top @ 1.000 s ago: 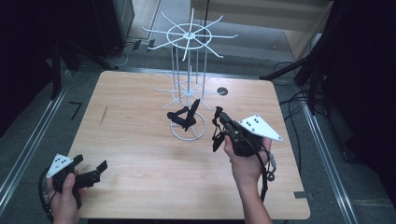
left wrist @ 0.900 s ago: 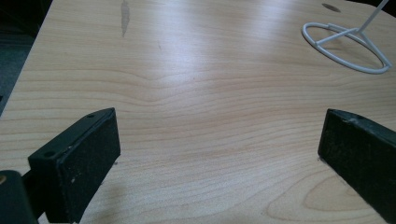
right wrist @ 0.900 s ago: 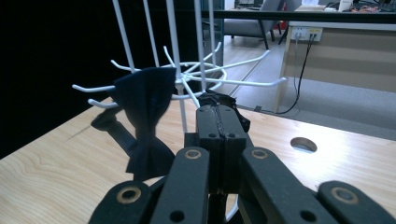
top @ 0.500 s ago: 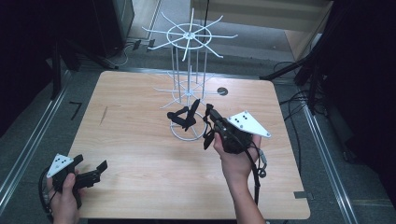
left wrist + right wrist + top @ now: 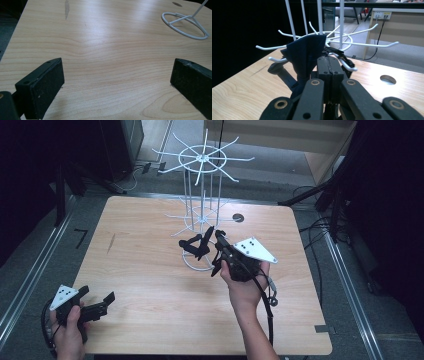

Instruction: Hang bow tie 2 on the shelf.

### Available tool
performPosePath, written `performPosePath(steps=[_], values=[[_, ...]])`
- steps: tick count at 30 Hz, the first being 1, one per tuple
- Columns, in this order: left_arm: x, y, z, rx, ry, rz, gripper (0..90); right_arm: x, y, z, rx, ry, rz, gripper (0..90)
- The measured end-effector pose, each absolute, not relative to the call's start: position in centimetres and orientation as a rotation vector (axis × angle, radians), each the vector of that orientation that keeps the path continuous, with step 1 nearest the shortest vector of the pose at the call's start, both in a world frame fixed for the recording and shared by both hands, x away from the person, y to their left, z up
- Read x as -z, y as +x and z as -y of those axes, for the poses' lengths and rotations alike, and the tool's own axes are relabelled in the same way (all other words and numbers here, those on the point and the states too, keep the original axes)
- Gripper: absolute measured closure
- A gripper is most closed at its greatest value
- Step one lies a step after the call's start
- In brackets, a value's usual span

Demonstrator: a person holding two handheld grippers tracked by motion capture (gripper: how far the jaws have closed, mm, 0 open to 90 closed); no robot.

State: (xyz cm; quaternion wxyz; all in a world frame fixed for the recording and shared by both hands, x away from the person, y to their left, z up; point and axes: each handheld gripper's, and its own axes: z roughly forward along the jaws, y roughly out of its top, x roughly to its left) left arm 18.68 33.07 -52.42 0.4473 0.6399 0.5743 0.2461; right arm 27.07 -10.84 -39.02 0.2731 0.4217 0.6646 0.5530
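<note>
Your left tool [image 5: 95, 304] has bare tabletop [image 5: 145, 280] ahead of it all the way to the wire rack [image 5: 202, 215]. Around your right tool [image 5: 218, 254], the rack's low hooks [image 5: 372, 44] fan out in front and to both sides, and a dark cloth [image 5: 304, 55] hangs just left of its tip.

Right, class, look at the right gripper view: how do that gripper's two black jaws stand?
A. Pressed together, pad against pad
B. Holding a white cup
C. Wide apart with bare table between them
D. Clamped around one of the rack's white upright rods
A: in the right gripper view the right gripper has its pads meeting along one seam, just before the dark cloth hanging on the white wire rack.
</note>
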Motion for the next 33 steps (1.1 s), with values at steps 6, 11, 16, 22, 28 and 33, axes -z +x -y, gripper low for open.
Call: performPosePath(steps=[6,11,16,22,28,33], values=[[52.4,18.7,-33.1,-0.610,1.583,-1.423,0.0,39.5,27.6,10.1,-1.453,1.135,-1.810,90.0],[52.4,18.7,-33.1,-0.609,1.585,-1.421,0.0,40.1,28.0,10.0,-1.438,1.143,-1.815,90.0],[52.4,18.7,-33.1,-0.611,1.584,-1.421,0.0,40.7,28.6,9.7,-1.420,1.162,-1.824,90.0],[52.4,18.7,-33.1,-0.609,1.580,-1.422,0.0,41.2,29.1,9.6,-1.408,1.163,-1.839,89.5],[52.4,18.7,-33.1,-0.607,1.588,-1.422,0.0,42.0,29.0,10.4,-1.472,1.124,-1.905,68.7],[52.4,18.7,-33.1,-0.607,1.581,-1.426,0.0,42.7,28.3,11.5,-1.477,1.119,-1.909,58.2]])
